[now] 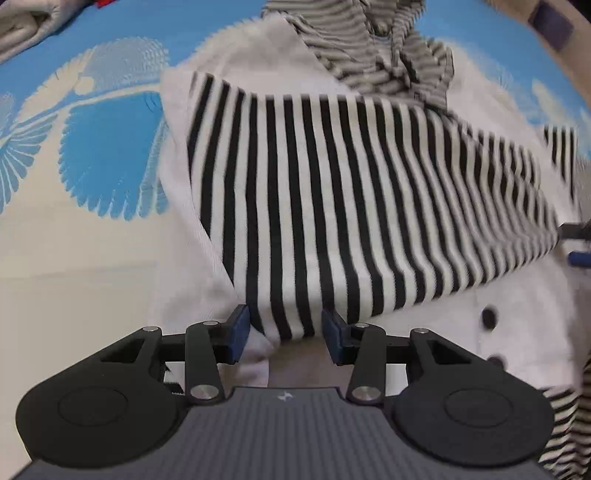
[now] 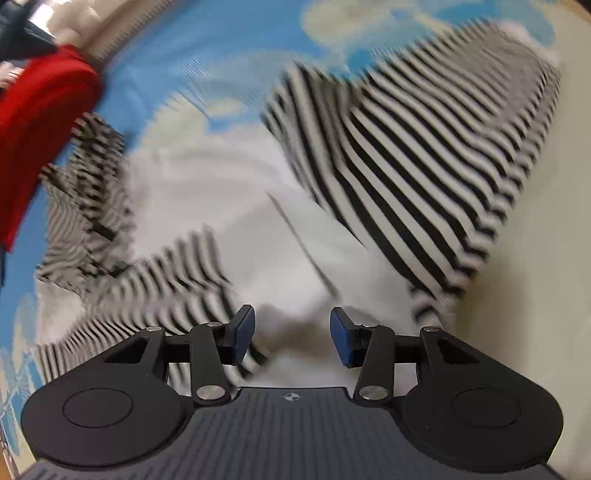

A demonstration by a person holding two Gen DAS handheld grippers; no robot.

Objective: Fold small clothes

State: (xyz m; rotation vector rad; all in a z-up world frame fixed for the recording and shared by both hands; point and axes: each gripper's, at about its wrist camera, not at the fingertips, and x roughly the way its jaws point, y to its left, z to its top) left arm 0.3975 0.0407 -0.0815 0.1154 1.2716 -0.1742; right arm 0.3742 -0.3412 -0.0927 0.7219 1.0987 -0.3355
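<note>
A white garment [image 1: 258, 66] with black-and-white striped parts lies on the bed. In the left wrist view its striped fold [image 1: 332, 192] is laid across the white body, with dark buttons [image 1: 488, 317] at the right. My left gripper [image 1: 286, 334] points down at the fold's near corner, which sits between the blue pads [image 1: 239, 330]. The pads stand apart and do not pinch the corner. In the blurred right wrist view my right gripper [image 2: 291, 334] hangs open over white cloth [image 2: 229, 206], with a striped sleeve [image 2: 406, 177] beyond it and nothing held.
The bed sheet [image 1: 110, 155] is blue with a white feather pattern. A crumpled grey-striped cloth [image 1: 373, 48] lies beyond the garment. A red cloth [image 2: 40, 129] sits at the left edge of the right wrist view. Pale bedding [image 1: 22, 26] bunches at the far left corner.
</note>
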